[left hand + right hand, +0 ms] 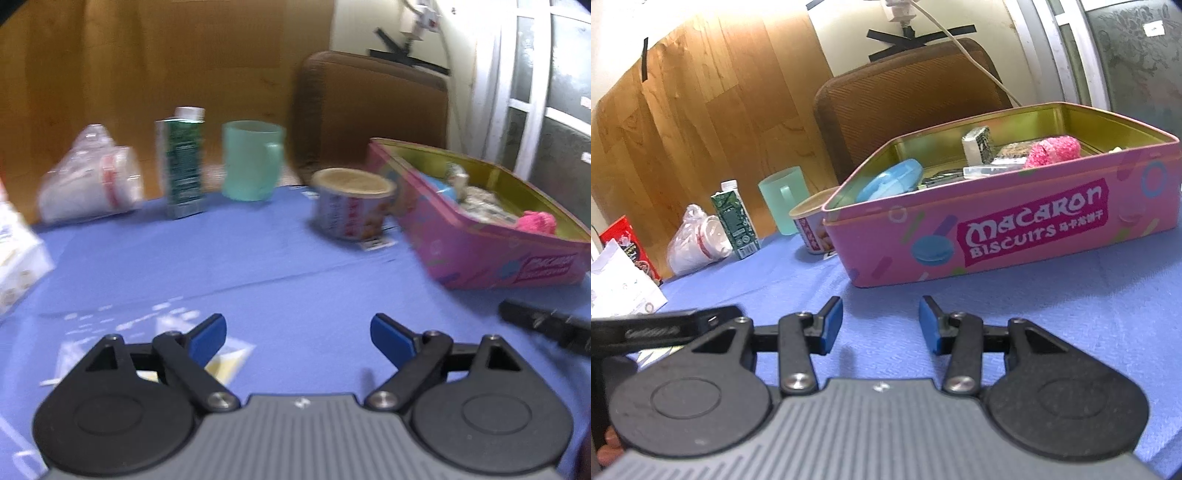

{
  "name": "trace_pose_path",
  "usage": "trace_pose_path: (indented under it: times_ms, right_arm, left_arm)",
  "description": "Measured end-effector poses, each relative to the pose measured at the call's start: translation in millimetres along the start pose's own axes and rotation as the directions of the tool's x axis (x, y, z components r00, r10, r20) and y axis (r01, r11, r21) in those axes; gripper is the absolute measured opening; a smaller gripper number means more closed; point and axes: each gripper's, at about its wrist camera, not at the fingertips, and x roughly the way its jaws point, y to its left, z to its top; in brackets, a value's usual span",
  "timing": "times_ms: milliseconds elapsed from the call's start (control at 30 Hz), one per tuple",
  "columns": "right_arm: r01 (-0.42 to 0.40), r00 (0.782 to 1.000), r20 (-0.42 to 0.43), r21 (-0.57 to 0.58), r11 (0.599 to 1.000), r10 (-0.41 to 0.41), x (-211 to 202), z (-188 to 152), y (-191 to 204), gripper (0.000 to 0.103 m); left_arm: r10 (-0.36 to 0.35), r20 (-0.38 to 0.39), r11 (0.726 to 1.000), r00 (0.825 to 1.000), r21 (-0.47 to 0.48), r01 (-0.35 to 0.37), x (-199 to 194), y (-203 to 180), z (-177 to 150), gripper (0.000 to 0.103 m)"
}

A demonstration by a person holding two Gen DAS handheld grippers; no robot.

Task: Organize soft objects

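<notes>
A pink macaron biscuit tin [1015, 236] stands open on the blue cloth, right of centre; it also shows in the left wrist view [476, 251]. Inside lie a fluffy pink soft item [1052, 151], a blue round case [890, 181] and some small packets [979, 146]. The pink item also shows in the left wrist view [537, 221]. My left gripper [298, 338] is open and empty over the cloth, left of the tin. My right gripper [881, 325] is open and empty just in front of the tin.
At the back stand a bagged cup [88, 177], a green carton [183, 162], a teal mug [251, 160] and a paper tub [351, 203]. A white pack [14, 254] and a red box [631, 243] sit at the left. A brown chair back [908, 99] is behind.
</notes>
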Motion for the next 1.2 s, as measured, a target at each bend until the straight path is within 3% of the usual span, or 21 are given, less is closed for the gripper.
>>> trace_pose_path:
  times_ms: [200,367,467,700,867,1000,1200]
  right_arm:
    - [0.004,1.000,-0.008,-0.021,1.000,-0.004,1.1,-0.2,3.5,0.048]
    - [0.019,1.000,-0.015,-0.044,0.999,-0.019,2.0,0.0,9.6,0.048]
    - [-0.009,0.999,-0.031,-0.023,1.000,0.009,6.7,2.1,17.4,0.048]
    - [-0.054,0.998,-0.039,-0.110,0.992,0.050,7.1,-1.9,58.4,0.048]
    - [-0.038,0.999,-0.028,-0.104,0.994,0.035,-10.0,4.1,57.6,0.048]
    - [0.024,1.000,0.015,-0.138,0.990,-0.022,-31.1,5.1,51.6,0.052]
    - [0.058,0.996,0.073,-0.086,0.995,-0.052,-61.5,7.6,29.0,0.057]
  left_arm:
    - [0.182,-0.020,0.982,0.983,-0.039,-0.182,-25.5,68.9,-16.1,0.090]
    - [0.232,-0.050,0.956,0.971,-0.172,-0.237,-44.5,128.2,-28.0,0.092]
    - [0.248,-0.045,0.940,0.968,-0.231,-0.252,-47.8,144.7,-29.6,0.095]
    - [0.256,-0.037,0.942,0.966,-0.216,-0.258,-47.9,142.4,-28.8,0.096]
    - [0.293,-0.033,0.939,0.955,-0.176,-0.294,-50.0,127.1,-27.6,0.098]
    - [0.242,-0.010,0.953,0.970,-0.184,-0.240,-56.5,105.9,-18.7,0.102]
    - [0.185,0.038,0.978,0.982,-0.100,-0.181,-67.5,53.2,-0.8,0.103]
